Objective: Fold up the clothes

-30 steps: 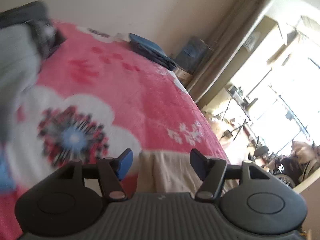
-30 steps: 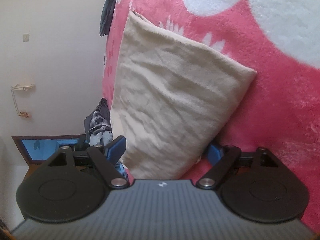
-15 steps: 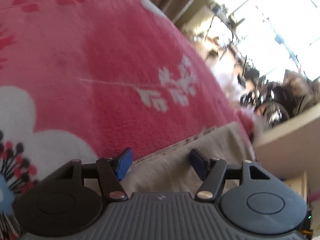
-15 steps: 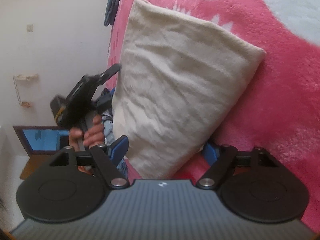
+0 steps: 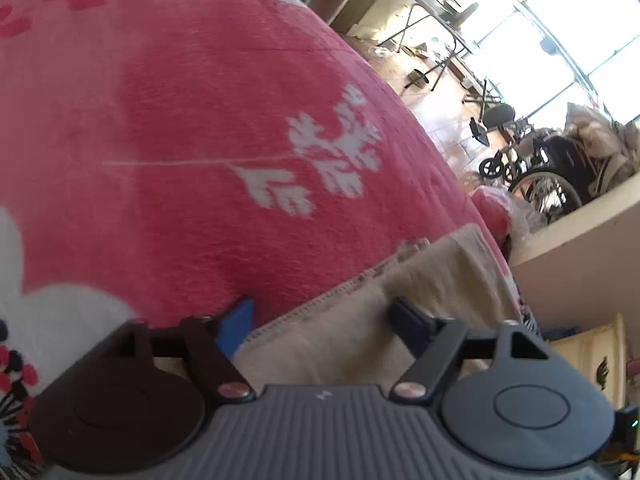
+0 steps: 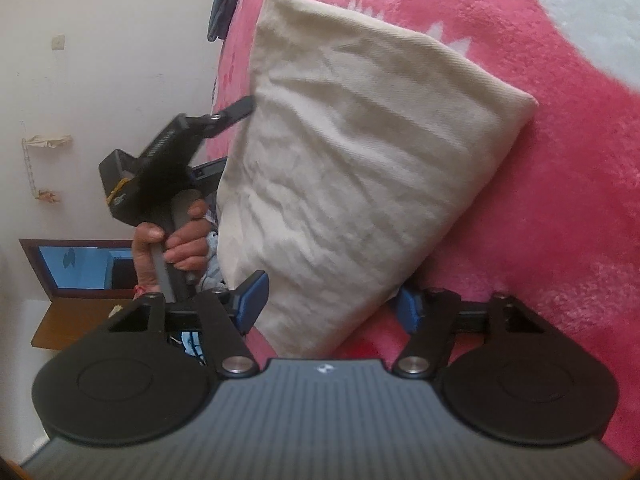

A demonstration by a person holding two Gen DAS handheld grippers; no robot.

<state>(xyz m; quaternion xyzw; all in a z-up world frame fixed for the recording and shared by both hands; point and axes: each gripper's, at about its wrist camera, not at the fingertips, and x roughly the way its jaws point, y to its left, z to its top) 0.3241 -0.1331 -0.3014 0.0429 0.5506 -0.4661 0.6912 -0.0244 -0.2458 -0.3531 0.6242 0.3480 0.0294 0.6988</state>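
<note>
That beige garment (image 6: 352, 168) flat on the pink floral blanket (image 6: 560, 184) looks light and floppy, so you'd want its hemmed edge (image 5: 320, 304); your left gripper (image 5: 324, 316) and right gripper (image 6: 332, 300) both straddle it, jaws wide.

Blown-out glare from the window (image 5: 560, 20), soft blur, fisheye-bent edges.

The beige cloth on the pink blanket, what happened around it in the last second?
The left gripper swung in to the beige cloth, its open fingers now at the stitched edge. Neither gripper closed. The right gripper stayed open around the cloth's corner, and the cloth lies folded on the pink blanket as before.
</note>
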